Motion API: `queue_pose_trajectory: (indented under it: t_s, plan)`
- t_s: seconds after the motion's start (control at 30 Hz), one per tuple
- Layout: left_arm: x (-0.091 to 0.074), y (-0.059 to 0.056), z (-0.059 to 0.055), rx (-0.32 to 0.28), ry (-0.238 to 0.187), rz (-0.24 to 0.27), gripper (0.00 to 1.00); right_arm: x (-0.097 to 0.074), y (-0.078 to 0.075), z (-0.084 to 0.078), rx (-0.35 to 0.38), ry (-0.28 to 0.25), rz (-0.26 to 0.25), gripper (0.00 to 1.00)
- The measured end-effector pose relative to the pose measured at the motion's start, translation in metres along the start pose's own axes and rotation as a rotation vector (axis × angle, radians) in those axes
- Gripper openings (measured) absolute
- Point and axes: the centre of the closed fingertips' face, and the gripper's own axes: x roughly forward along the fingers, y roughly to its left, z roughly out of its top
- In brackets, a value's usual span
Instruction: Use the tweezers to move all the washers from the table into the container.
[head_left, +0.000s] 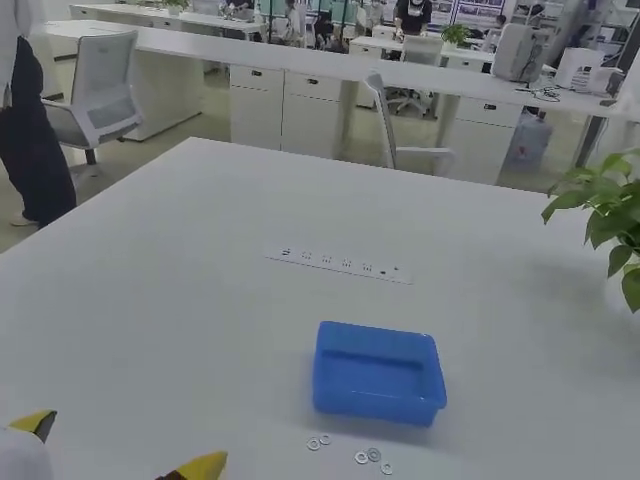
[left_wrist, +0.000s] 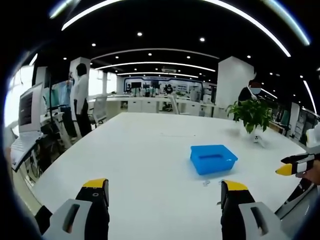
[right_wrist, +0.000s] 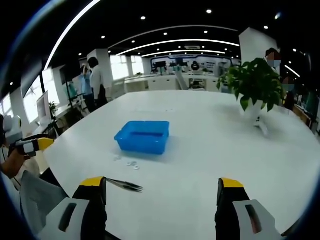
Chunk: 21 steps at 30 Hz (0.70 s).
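In the head view the left gripper (head_left: 115, 445) is cut off by the frame's lower edge at 7 o'clock, with just two yellow tips poking in. In its own view its jaws stand wide apart with nothing between them. The right gripper (right_wrist: 161, 187) likewise gapes empty in its view. The tweezers (right_wrist: 125, 185) lie on the table (head_left: 180, 300) beside that view's 7 o'clock jaw, which hides their far end. Neither gripper touches them.

The washers (head_left: 350, 452) are tiny and hard to count, roughly five pale rings. They are scattered loosely on the tabletop just off the container (head_left: 378, 372), at its 6 o'clock in the head view. None of them touches it. Whether anything lies inside the container cannot be told.

The tweezers are thin, dark and tapered to a point. The container is a shallow rectangular tub of bright blue plastic with a rolled rim and rounded corners. The table is smooth matte white, with a flush socket strip (head_left: 338, 264) at the container's 12 o'clock. A leafy green plant (head_left: 610, 215) juts in at 3 o'clock.
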Motion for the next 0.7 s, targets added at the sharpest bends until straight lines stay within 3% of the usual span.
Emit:
queue_pose_trajectory:
  t_s: [0.4,0.47,0.5,0.6,0.7]
  plan:
    - [0.003,-0.005,0.001,0.028,0.004,-0.034,0.91,0.0,0.0,0.002,-0.007,-0.003,-0.004,0.9]
    - [0.005,-0.02,-0.001,0.047,0.019,-0.129,0.85,0.0,0.0,0.001,-0.008,0.001,-0.004,0.9]
    - [0.006,-0.029,-0.005,0.052,0.05,-0.186,0.78,0.001,0.0,0.001,-0.009,0.003,-0.004,0.89]
    - [0.011,-0.037,-0.009,0.087,0.087,-0.237,0.64,-0.001,0.0,0.001,-0.017,0.005,-0.003,0.89]
    - [0.016,-0.049,-0.011,0.131,0.115,-0.306,0.63,-0.001,-0.001,0.001,-0.017,0.007,-0.007,0.88]
